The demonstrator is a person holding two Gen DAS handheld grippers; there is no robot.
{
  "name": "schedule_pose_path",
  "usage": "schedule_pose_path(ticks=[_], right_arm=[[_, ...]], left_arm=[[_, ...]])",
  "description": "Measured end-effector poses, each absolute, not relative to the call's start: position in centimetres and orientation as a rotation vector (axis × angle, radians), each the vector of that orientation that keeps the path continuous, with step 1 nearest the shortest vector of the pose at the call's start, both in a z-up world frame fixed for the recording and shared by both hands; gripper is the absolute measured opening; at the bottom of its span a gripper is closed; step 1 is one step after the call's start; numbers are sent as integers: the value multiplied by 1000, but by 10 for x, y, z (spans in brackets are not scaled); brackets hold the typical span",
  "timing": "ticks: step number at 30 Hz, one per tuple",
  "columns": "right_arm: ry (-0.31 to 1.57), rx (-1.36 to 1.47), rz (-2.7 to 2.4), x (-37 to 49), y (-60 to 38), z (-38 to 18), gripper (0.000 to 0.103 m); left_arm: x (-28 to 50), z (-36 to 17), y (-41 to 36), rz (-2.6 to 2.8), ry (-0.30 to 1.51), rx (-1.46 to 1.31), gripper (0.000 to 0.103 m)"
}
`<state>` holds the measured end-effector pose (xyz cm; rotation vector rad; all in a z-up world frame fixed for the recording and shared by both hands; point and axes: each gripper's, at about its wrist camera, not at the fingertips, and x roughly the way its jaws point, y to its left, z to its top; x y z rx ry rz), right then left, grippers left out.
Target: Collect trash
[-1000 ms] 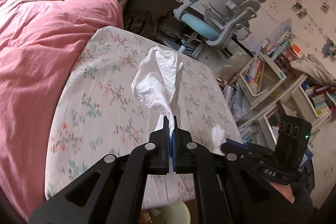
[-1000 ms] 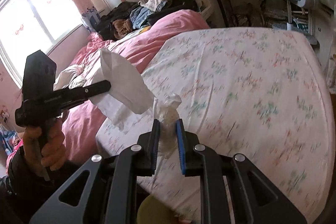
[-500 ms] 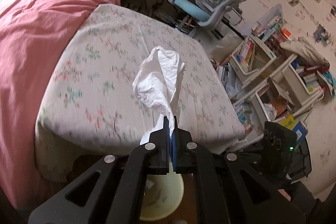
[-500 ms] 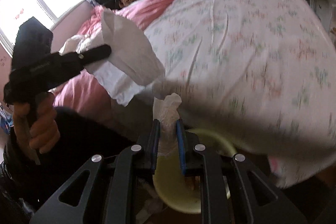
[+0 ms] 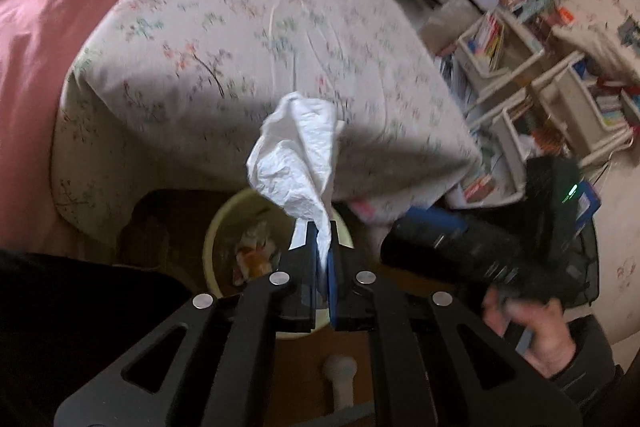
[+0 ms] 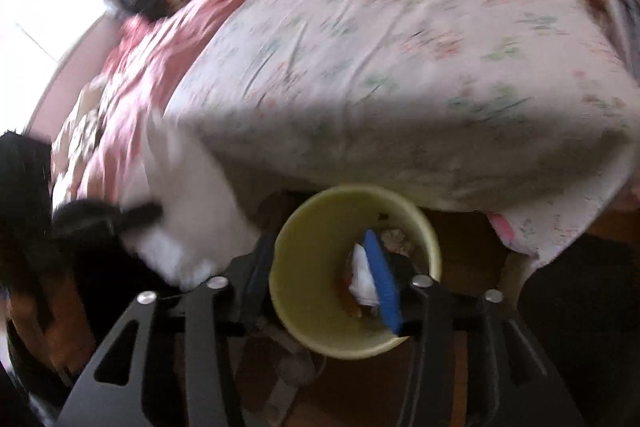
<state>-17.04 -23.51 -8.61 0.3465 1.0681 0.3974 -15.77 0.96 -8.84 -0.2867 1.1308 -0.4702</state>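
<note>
Both grippers over yellow bin (image 6: 316, 227): right gripper (image 6: 320, 279) fingers had just spread, tissue gone. Left gripper (image 5: 322, 263) pinched white tissue (image 5: 298, 163); release next.

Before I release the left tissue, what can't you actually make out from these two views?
- Bin contents: right view blurred; left view, tissue and left gripper cover much of it.
- Whether the right gripper, whose jaws have just been opening, dropped its tissue into the bin: a white scrap shows there, blurred.
- Floor around the bin: dark.
</note>
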Motion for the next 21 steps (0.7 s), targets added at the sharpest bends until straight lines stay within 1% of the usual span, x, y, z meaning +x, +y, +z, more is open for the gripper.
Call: schedule_pose_path(ticks=[1, 2, 3, 4, 8, 9, 10, 13, 17, 19, 21], right_arm=[[1049, 360, 379, -171, -239, -83, 56], [1031, 372, 363, -172, -242, -81, 57], [1008, 387, 348, -172, -246, -79, 59], [998, 392, 340, -172, -248, -78, 62], [965, 391, 328, -169, -248, -77, 65], [957, 388, 326, -168, -248, -76, 66], [945, 383, 321, -168, -247, -76, 69], [922, 374, 313, -166, -245, -73, 72], [900, 357, 302, -166, -244, -70, 72], [894, 343, 300, -165, -241, -69, 74], [897, 328, 297, -164, -239, -71, 75]], left_arm=[[-158, -89, 8, -465, 1132, -270, 15], [-159, -89, 6, -457, 1129, -249, 22], [-160, -89, 4, -438, 1121, -221, 39], [-162, -87, 2, -413, 1102, -191, 50], [-162, -75, -1, -354, 1024, -145, 66], [-162, -71, 1, -325, 994, -141, 71], [-161, -67, 3, -297, 960, -141, 77], [-157, -53, 10, -209, 869, -145, 86], [-138, -29, 9, -133, 781, -124, 91], [-131, -18, 10, -111, 738, -127, 96], [-127, -19, 11, -85, 718, -130, 96]])
